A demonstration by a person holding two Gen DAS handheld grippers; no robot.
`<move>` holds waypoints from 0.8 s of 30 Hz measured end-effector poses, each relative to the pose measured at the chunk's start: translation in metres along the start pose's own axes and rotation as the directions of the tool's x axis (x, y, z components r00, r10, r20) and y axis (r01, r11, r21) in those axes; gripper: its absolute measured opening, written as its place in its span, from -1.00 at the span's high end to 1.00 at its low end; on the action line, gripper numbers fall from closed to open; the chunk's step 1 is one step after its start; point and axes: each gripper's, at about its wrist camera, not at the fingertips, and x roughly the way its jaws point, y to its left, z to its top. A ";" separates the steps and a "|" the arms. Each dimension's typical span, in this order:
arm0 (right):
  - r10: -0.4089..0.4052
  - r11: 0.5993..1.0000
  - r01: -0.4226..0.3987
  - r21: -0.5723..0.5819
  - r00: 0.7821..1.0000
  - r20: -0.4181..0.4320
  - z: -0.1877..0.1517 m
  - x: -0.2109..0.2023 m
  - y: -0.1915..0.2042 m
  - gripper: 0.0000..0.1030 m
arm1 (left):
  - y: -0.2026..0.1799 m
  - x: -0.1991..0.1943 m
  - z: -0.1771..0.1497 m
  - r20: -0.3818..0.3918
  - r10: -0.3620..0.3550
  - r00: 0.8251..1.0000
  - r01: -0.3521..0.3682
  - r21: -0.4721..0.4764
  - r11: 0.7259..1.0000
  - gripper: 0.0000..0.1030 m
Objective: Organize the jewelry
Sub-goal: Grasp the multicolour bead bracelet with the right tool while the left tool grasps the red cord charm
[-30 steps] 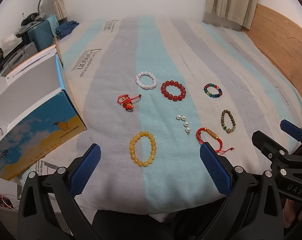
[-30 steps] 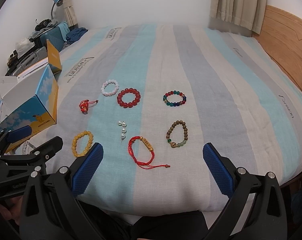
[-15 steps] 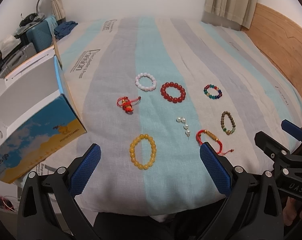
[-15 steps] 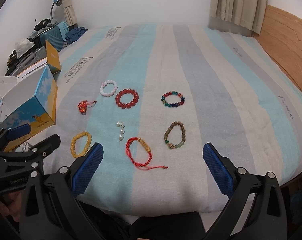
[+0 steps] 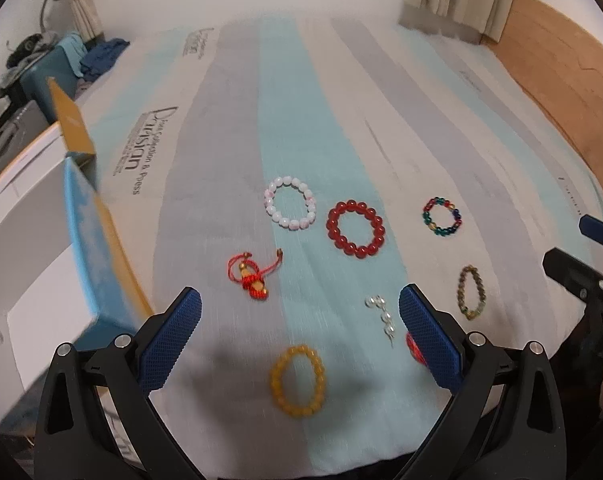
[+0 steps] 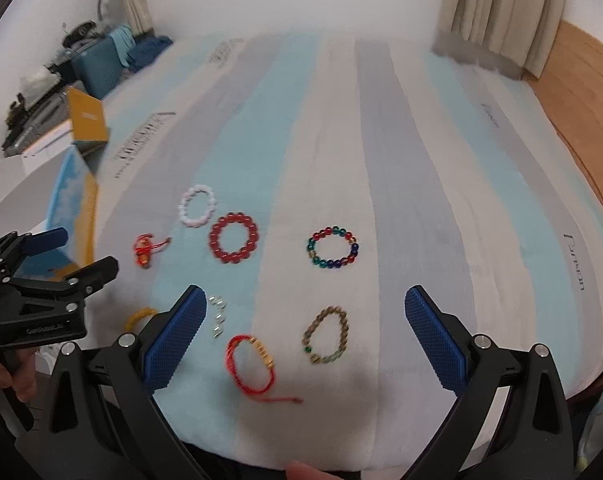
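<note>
Several bracelets lie on the striped bed sheet (image 5: 341, 92). In the left wrist view: a yellow bead bracelet (image 5: 298, 380), a red knotted cord (image 5: 250, 276), a pink-white bead bracelet (image 5: 289, 208), a red bead bracelet (image 5: 355, 228), a multicoloured bracelet (image 5: 442, 217), a brown bead bracelet (image 5: 471, 297) and pearls (image 5: 381, 314). The right wrist view adds a red cord bracelet (image 6: 251, 366). My left gripper (image 5: 300, 338) is open above the yellow bracelet. My right gripper (image 6: 305, 340) is open, empty, over the brown bracelet (image 6: 326, 334).
An open blue and yellow cardboard box (image 5: 53, 240) stands at the bed's left edge. Suitcases and clothes (image 5: 49, 64) sit behind it. A wooden headboard (image 5: 561, 72) runs along the right side.
Both grippers have moved forward and lower over the bed, so the bracelets look larger and nearer. The jaws stay open. No bracelet has moved.
</note>
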 end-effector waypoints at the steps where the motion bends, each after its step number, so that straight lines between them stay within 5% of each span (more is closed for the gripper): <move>1: 0.004 1.000 -0.004 -0.001 1.000 -0.022 0.007 0.009 -0.003 -0.86 | 0.002 0.006 0.004 -0.012 -0.003 1.000 0.003 -0.002 1.000 -0.89; 14: -0.002 0.999 0.017 0.049 0.959 -0.282 0.032 0.138 -0.034 -0.86 | 0.039 0.114 0.015 -0.220 -0.019 0.975 0.005 -0.062 0.998 -0.88; 22: 0.021 0.987 0.033 0.156 0.943 -0.332 0.030 0.192 -0.059 -0.84 | 0.050 0.144 -0.002 -0.244 -0.015 0.970 -0.005 -0.084 0.996 -0.87; 24: 0.027 0.983 0.037 0.182 0.940 -0.340 0.029 0.200 -0.065 -0.65 | 0.049 0.146 -0.003 -0.235 -0.003 0.972 -0.016 -0.077 0.997 -0.80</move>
